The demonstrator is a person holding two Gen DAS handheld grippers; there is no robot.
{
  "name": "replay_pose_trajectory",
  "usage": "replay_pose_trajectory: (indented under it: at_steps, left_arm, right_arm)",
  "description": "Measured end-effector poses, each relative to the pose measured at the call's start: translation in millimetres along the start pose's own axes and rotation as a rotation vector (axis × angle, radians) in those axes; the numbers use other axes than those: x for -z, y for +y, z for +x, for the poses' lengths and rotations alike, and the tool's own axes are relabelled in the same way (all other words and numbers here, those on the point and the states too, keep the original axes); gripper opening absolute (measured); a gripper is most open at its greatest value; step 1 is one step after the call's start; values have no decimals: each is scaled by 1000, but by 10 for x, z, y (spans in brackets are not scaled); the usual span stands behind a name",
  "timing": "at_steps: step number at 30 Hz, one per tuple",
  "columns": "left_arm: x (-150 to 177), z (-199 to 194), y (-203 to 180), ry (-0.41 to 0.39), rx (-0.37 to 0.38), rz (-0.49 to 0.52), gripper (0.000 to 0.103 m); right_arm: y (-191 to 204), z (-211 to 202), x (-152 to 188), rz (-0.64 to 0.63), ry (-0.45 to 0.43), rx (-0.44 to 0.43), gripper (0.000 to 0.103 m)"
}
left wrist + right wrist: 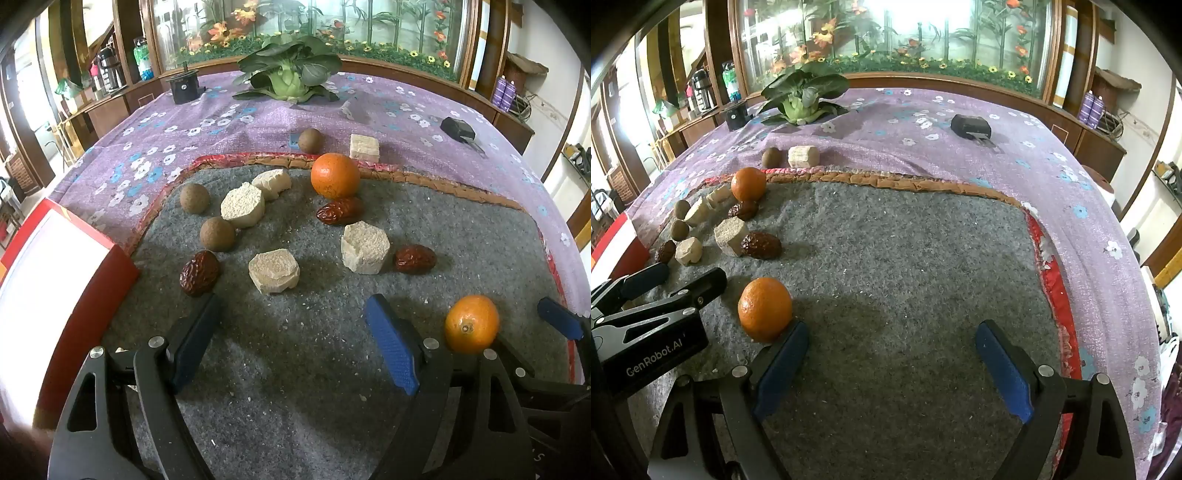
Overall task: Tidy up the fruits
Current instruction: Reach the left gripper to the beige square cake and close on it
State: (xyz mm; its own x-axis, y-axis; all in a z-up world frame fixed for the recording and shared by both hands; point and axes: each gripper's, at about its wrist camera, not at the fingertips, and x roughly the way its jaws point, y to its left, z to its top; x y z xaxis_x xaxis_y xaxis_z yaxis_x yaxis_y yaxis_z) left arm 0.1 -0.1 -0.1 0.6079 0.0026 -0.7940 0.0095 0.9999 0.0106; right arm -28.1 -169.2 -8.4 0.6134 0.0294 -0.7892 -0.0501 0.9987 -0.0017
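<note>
Near orange (765,309): on the grey mat (905,277), just beside the right gripper's (892,363) left fingertip.
Far orange (335,175): at the mat's back edge, by a red date (340,211).
Right gripper: spread wide, empty.
Left gripper (295,343): spread wide, empty.

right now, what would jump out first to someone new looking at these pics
The two bright fruits: a near orange on the grey mat, just left of the open right claw, and a far orange by the mat's back edge. Next, the leafy bok choy standing on the purple flowered cloth behind.
</note>
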Motion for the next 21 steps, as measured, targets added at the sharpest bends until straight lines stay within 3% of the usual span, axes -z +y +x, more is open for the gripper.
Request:
replay_pose_trajectory:
  at_steps: [21]
  left_arm:
    - [4,-12,2,7,16,14,82]
  right_arm:
    - [1,-14,0,-1,-1,1,92]
